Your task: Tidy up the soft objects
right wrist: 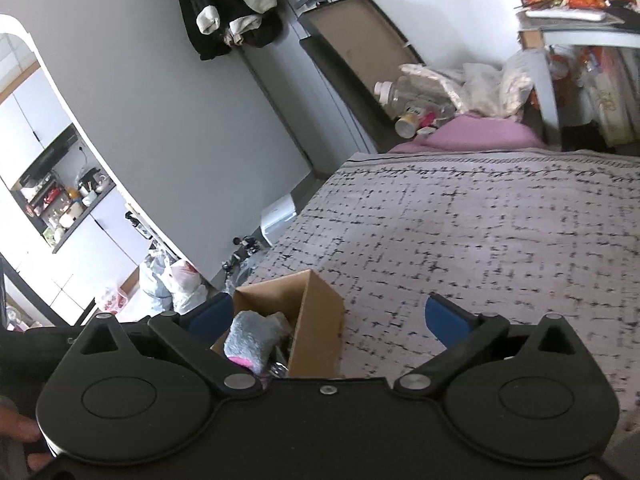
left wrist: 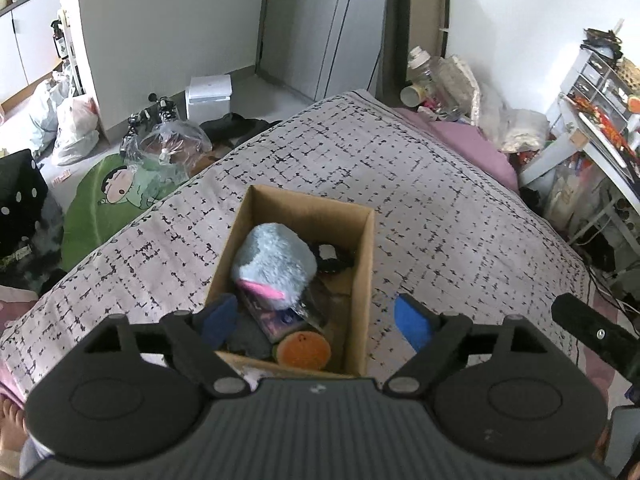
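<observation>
My left gripper point(left wrist: 316, 318) hangs over the near end of the cardboard box point(left wrist: 362, 264) with its jaws wide apart and empty; just below them lie an orange round plush point(left wrist: 302, 350) and a dark packet point(left wrist: 276, 318), with the grey-blue plush with a pink patch point(left wrist: 276, 266) past them, mid-box. My right gripper point(right wrist: 328, 318), jaws also apart and empty, sits beside the box, which lies low and left of its jaws. Beyond both, the patterned bedspread point(left wrist: 440, 184) shows no loose soft things, so I judge the packing nearly done; next I should check for strays or settle the plush lower.
</observation>
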A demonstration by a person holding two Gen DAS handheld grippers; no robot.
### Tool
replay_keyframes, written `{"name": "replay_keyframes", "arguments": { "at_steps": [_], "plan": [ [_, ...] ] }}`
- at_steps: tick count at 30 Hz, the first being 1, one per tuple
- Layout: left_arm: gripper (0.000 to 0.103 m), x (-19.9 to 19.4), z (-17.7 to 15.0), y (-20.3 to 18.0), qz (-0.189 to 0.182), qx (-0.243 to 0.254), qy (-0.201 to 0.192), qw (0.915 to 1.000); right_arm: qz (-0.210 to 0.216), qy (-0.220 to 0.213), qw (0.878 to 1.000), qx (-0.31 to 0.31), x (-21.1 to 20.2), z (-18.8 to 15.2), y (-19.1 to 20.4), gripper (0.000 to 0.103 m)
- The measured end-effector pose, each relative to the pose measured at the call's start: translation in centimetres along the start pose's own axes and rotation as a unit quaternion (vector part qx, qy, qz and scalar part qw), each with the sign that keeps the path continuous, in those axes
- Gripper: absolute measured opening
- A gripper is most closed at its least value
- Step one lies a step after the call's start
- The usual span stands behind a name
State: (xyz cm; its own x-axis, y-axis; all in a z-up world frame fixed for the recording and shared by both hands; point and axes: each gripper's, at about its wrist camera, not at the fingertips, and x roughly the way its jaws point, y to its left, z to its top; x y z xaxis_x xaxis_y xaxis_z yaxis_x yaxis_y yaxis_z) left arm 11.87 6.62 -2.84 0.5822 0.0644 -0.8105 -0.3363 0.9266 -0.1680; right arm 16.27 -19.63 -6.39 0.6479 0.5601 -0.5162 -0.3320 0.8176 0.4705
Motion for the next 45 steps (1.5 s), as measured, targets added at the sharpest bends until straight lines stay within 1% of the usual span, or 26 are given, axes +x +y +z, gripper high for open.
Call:
{"name": "replay_keyframes", "arguments": {
  "at_steps": [3, 10, 12, 14, 17, 21, 23, 30, 34, 37, 42, 45],
  "plan": [
    [0.089, -0.9, -0.8, -0.7, -0.002, 0.001, 0.001, 1.0000, -0.009, -0.005, 1.000, -0.001, -1.4, 0.0, -0.4, 0.103],
    [0.092, -2.9, -2.6, -1.7, -0.011, 0.005, -0.008, 0.9999, -0.023, -0.006, 1.000, -0.011, -4.2, -0.5, -0.7, 0.103],
    [0.093, -3.4, -3.2, -1.9, -0.008, 0.005, -0.010, 0.9999, -0.030, -0.004, 0.999, -0.014, -4.7, -0.7, -0.6, 0.103],
    [0.093, -3.8, -3.7, -1.8, -0.007, 0.003, -0.010, 0.9999, -0.035, 0.000, 0.999, -0.017, -5.2, -1.1, -0.6, 0.103],
    [0.098, -4.6, -4.4, -1.7, -0.008, 0.004, -0.015, 0.9999, -0.035, 0.007, 0.999, -0.030, -5.9, -1.5, -0.1, 0.103],
    [0.101, -5.9, -5.4, -1.3, -0.001, 0.009, -0.029, 0.9995, -0.043, 0.003, 0.998, -0.049, -7.1, -1.9, 0.7, 0.103],
    [0.103, -6.6, -5.7, -1.1, -0.004, 0.006, -0.029, 0.9996, -0.047, 0.000, 0.997, -0.055, -7.7, -2.1, 1.1, 0.103],
    [0.103, -9.3, -6.9, -1.2, -0.009, 0.018, -0.049, 0.9986, -0.059, -0.012, 0.995, -0.076, -10.2, -2.5, 2.1, 0.103],
    [0.103, -10.6, -7.7, -1.3, -0.013, 0.026, -0.056, 0.9980, -0.070, -0.005, 0.993, -0.093, -11.2, -2.9, 2.6, 0.103],
    [0.103, -11.4, -8.5, -1.6, -0.019, 0.036, -0.060, 0.9973, -0.066, -0.002, 0.993, -0.096, -12.0, -3.1, 3.0, 0.103],
    [0.103, -12.8, -9.4, -1.6, -0.014, 0.043, -0.067, 0.9967, -0.060, 0.004, 0.991, -0.117, -12.9, -3.7, 4.1, 0.103],
    [0.103, -13.7, -9.8, -1.5, -0.007, 0.046, -0.073, 0.9963, -0.044, 0.015, 0.990, -0.132, -13.2, -4.5, 4.8, 0.103]
  ]
}}
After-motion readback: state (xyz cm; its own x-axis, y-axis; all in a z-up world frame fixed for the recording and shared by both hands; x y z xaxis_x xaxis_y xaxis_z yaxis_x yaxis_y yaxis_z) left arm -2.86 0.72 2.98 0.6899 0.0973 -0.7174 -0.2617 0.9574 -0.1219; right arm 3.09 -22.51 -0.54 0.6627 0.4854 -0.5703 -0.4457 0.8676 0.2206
